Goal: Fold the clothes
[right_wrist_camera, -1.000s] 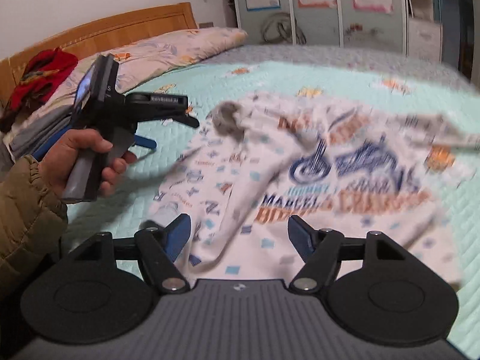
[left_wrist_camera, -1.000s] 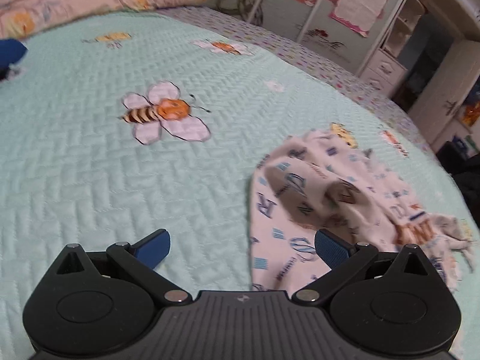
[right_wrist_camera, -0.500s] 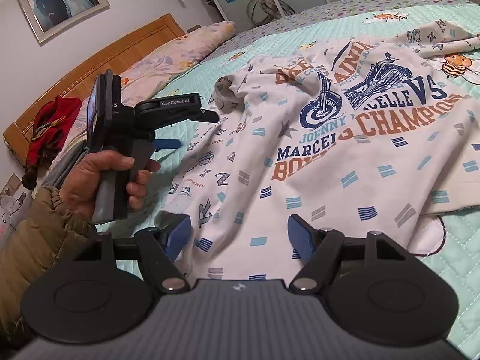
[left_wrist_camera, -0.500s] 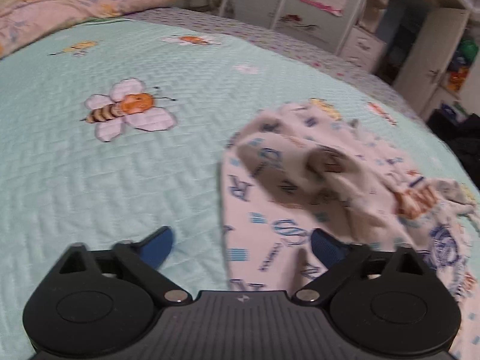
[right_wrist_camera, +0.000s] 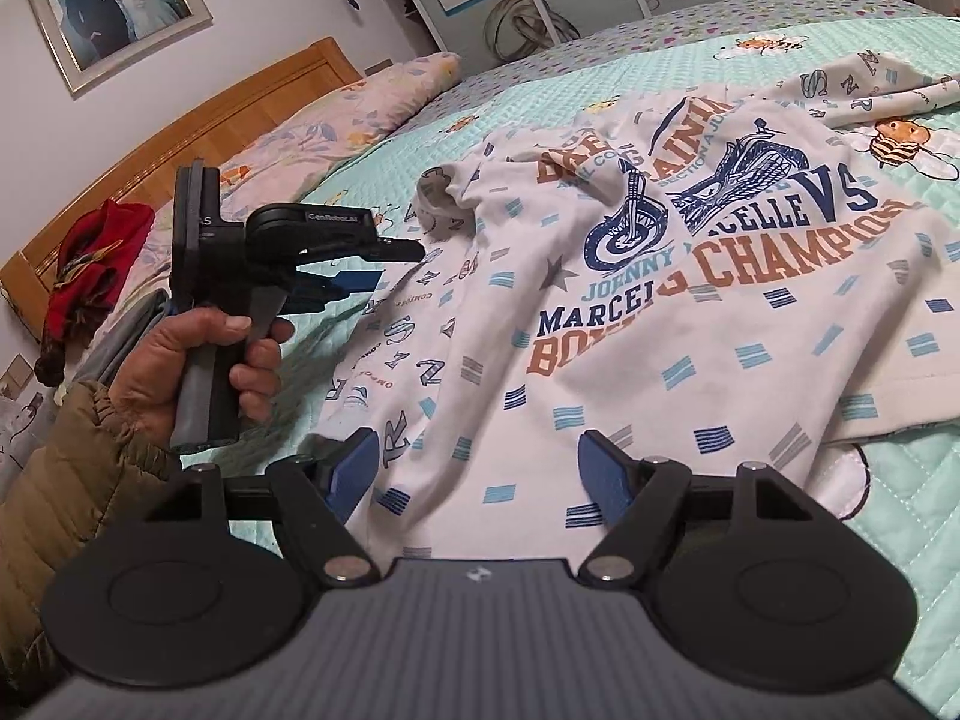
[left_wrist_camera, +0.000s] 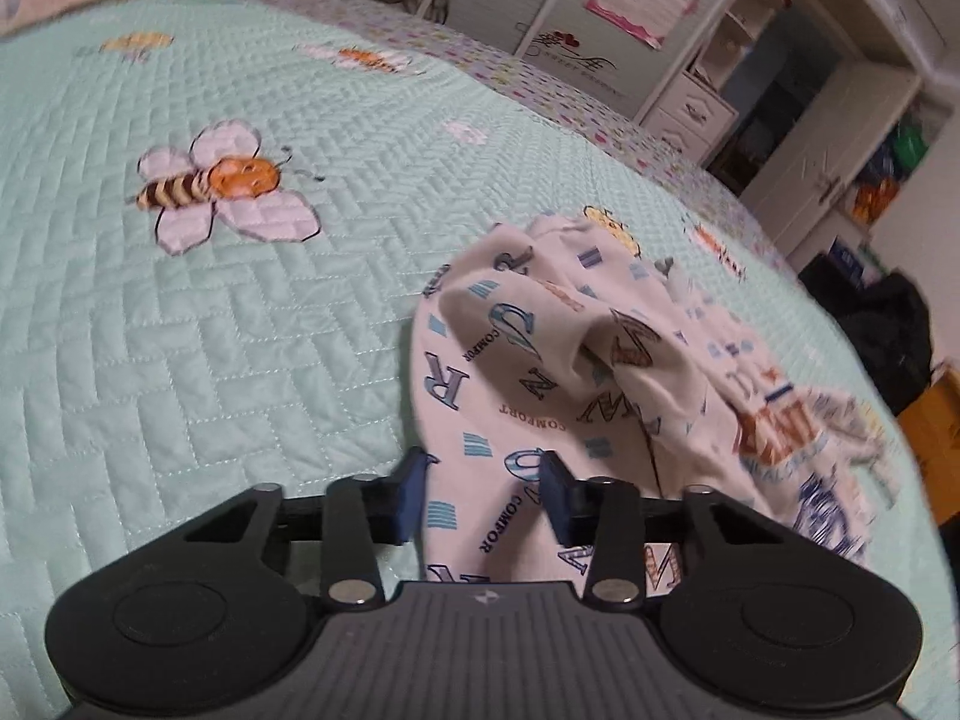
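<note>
Headboard (right_wrist_camera: 180,138): pale wood with a curved top edge, at the far left of the right wrist view.
Red cloth (right_wrist_camera: 90,258): crumpled, heaped by the headboard on a stack of folded grey fabric.
Pillow (right_wrist_camera: 360,102): soft, with a faded floral print, lying along the headboard.
Bedspread (left_wrist_camera: 180,330): mint green, quilted in a stitched zigzag pattern, with sewn-on bees in white, orange and brown.
Left hand (right_wrist_camera: 198,360): wrapped around the grey handle of its tool, an olive padded sleeve at the wrist; the tool tilts down toward the shirt's near edge.
Left gripper (left_wrist_camera: 483,495): black frame with blue pads; its jaws have just been closing and stand partly closed, the shirt's edge between them. The left pad sits at the very edge of the cloth and the right pad on it; whether they pinch it yet I cannot tell.
Shirt (right_wrist_camera: 690,312): thin white knit, rumpled, spread on the bedspread. It carries small blue dashes and scattered letters, with a large navy and orange boxing print on the chest. One sleeve is bunched into a hollow fold near the left gripper.
Right gripper (right_wrist_camera: 480,474): same black frame and blue pads, jaws wide apart, low over the shirt's near hem. Cloth lies between the pads, but neither presses on it.
</note>
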### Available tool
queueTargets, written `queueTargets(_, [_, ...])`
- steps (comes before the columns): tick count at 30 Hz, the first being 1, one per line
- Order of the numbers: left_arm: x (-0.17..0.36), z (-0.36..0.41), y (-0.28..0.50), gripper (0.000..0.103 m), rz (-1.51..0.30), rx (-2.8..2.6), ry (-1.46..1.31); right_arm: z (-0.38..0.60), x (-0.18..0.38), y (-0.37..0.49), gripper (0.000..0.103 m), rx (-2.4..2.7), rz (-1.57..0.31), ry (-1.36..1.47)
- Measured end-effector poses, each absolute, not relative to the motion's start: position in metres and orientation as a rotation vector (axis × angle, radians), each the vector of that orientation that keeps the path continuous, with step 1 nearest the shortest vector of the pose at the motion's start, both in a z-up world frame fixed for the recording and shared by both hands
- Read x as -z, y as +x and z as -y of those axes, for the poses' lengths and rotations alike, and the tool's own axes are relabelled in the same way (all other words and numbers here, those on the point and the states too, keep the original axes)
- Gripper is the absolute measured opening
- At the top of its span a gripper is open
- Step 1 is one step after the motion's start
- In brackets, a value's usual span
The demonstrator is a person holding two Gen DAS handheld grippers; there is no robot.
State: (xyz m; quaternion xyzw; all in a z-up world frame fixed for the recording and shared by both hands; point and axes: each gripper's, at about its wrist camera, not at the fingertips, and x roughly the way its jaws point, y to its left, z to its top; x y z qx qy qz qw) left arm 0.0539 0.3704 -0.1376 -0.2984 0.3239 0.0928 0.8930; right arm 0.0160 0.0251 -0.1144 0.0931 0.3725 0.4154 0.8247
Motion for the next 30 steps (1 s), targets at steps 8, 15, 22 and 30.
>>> queueTargets(8, [0.143, -0.382, 0.051, 0.046, -0.667, -0.175, -0.729, -0.024, 0.117, 0.020, 0.075, -0.884, -0.797, 0.209])
queueTargets(15, [0.156, -0.388, 0.056, 0.047, -0.674, -0.098, -0.884, -0.023, 0.117, 0.024, 0.075, -0.883, -0.796, 0.211])
queueTargets(22, [0.158, -0.363, 0.073, 0.009, -0.711, -0.123, -0.765, -0.027, 0.115, 0.024, 0.075, -0.879, -0.800, 0.168])
queueTargets(30, [0.147, -0.357, 0.076, 0.008, -0.724, -0.143, -0.676, -0.034, 0.102, 0.022, 0.077, -0.853, -0.770, 0.102])
